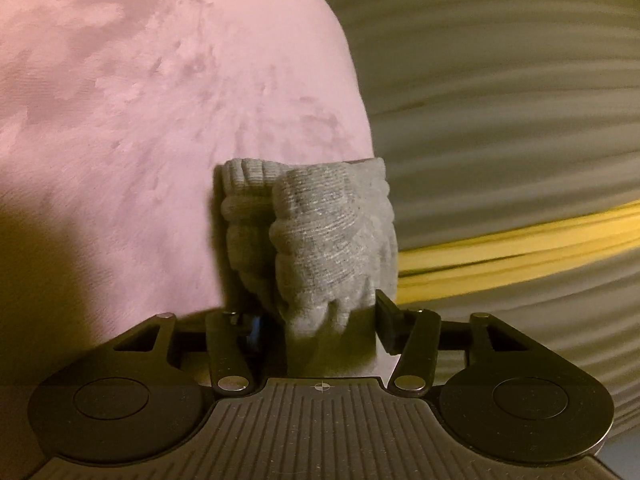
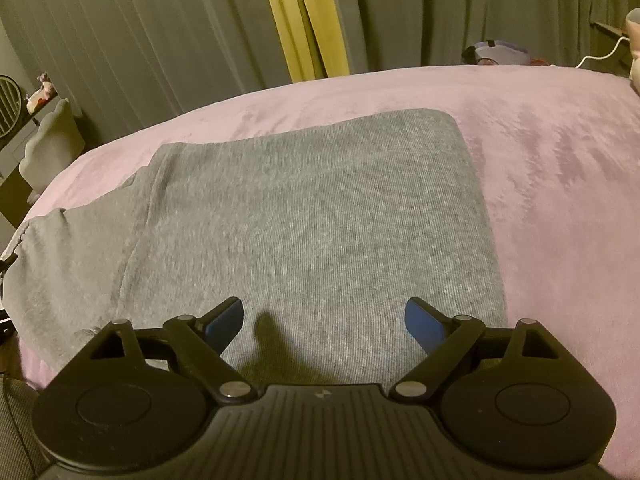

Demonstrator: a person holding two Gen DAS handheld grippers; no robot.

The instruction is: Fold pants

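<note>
Left wrist view: the left gripper [image 1: 320,316] is seen with its jaws clenched on a bunched gray fold of the pants [image 1: 316,236]. The gathered cloth is held up in front of the camera, ribbed and wrinkled, and it hides most of the gap between the jaws. Behind the bunch, to the left, the pink blanket [image 1: 140,100] of the bed is seen; to the right, gray curtains [image 1: 500,100] with a yellow strip [image 1: 520,240] are shown, tilted sideways in this view and somewhat blurred.

Right wrist view: the right gripper [image 2: 324,320] is seen with its jaws released and spread wide, the blue pads [image 2: 424,324] being well apart and holding nothing. Just ahead of it and below it the gray pants [image 2: 312,208] are laid flat on the pink blanket [image 2: 540,168], folded into a broad, roughly rectangular shape with a rounded far corner. At the left, a looser part of the cloth is draped toward the edge of the bed. A shadow is cast on the cloth between the jaws. Whether the pads touch the cloth cannot be told. Beyond the bed, gray curtains [image 2: 140,40] and a yellow strip [image 2: 304,20] are seen hanging upright, and a white cable [image 2: 604,54] is seen at the far right.
</note>
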